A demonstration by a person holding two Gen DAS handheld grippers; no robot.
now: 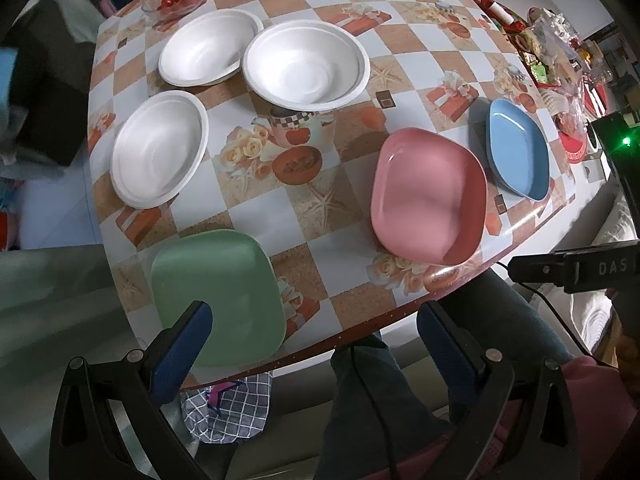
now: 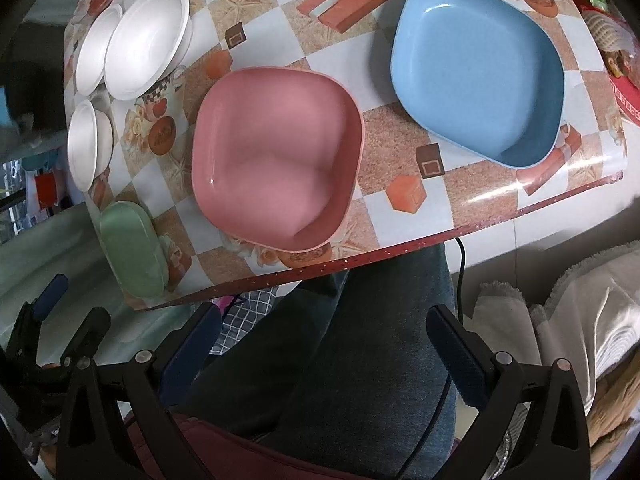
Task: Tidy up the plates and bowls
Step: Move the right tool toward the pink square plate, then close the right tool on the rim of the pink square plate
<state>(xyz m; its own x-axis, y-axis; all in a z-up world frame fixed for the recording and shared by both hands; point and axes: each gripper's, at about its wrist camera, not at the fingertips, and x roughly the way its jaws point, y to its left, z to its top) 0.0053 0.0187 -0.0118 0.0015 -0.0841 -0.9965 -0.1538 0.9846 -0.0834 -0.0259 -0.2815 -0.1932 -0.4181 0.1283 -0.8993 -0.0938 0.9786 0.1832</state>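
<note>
Claws: left claw [image 1: 316, 344] & right claw [image 2: 324, 344] both wide, empty. We flag pink plate [image 2: 276, 160] near tabletop [image 2: 400, 152] edge; careless nudge could tip it off.

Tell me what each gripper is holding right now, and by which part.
Nothing is held. The left gripper is open near the green plate, not closed on it. The right gripper is open, short of the pink plate.
</note>
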